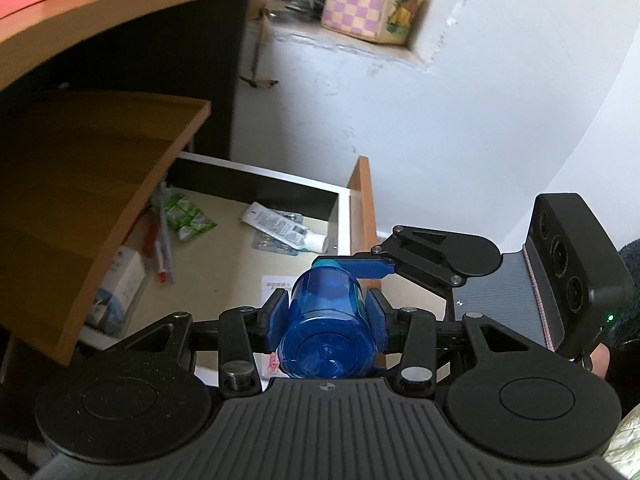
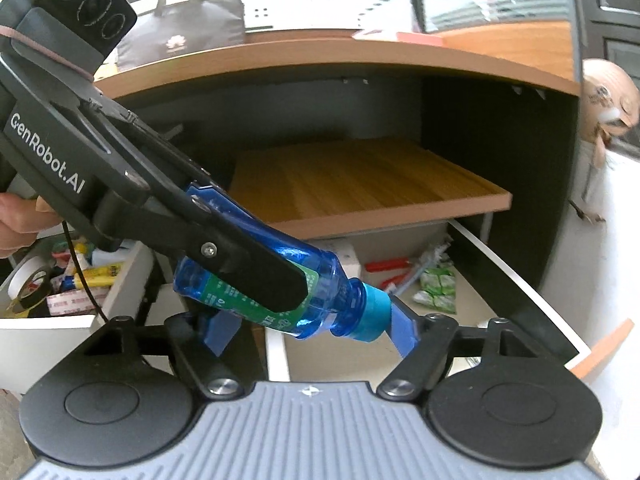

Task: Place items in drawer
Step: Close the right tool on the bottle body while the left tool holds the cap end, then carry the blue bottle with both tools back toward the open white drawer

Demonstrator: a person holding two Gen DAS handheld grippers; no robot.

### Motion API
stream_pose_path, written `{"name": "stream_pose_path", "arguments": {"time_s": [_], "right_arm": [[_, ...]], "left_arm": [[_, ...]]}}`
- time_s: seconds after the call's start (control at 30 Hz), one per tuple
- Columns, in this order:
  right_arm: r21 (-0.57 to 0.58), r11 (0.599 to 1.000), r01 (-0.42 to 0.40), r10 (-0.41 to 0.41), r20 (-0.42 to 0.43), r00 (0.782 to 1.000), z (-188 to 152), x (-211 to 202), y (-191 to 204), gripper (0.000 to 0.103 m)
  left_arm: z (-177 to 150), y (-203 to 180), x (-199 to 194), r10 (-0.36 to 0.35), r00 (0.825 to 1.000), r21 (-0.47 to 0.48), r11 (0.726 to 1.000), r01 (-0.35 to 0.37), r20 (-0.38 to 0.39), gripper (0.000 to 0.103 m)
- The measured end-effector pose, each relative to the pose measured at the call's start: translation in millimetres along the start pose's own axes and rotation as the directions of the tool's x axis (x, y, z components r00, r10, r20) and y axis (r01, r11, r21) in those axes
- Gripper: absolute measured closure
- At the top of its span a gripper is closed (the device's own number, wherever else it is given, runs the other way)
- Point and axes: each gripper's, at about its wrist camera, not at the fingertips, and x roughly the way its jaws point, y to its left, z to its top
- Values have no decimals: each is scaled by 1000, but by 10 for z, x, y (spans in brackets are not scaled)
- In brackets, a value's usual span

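Observation:
A blue plastic bottle (image 1: 328, 324) with a teal cap and green label is clamped between the blue fingers of my left gripper (image 1: 328, 316), its base toward the camera. It hangs above the open drawer (image 1: 340, 216). In the right wrist view the same bottle (image 2: 320, 292) lies tilted, cap to the right, with the left gripper's black arm (image 2: 160, 196) across it. My right gripper (image 2: 312, 328) is open wide, one blue finger (image 2: 402, 330) by the cap and the other below the bottle's base. In the left wrist view the right gripper's finger (image 1: 360, 268) reaches the cap.
The drawer holds a white tube (image 1: 284, 230), green packets (image 1: 188, 216), red pens (image 1: 160, 248), blister packs and a white box (image 1: 120, 284). A wooden shelf (image 1: 92, 184) overhangs its left part. A second open drawer (image 2: 60, 292) with tape rolls is at left. A white wall is on the right.

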Motion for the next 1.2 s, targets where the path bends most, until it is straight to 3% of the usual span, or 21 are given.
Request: {"name": "stream_pose_path", "arguments": {"time_s": [0.27, 0.53, 0.93, 1.2], "right_arm": [[-88, 992, -88, 88, -6, 996, 198, 227, 491, 21], [-204, 958, -199, 193, -50, 980, 367, 447, 1106, 22], [-352, 864, -360, 335, -132, 933, 517, 958, 2105, 22], [-442, 789, -426, 381, -190, 905, 507, 1376, 2665, 22]], "left_arm": [[-310, 50, -501, 75, 995, -82, 994, -69, 63, 58], [-780, 162, -1015, 161, 978, -205, 970, -131, 134, 58], [-1535, 363, -1719, 301, 935, -387, 898, -211, 188, 58], [-2006, 554, -1960, 383, 903, -506, 828, -241, 197, 58]]}}
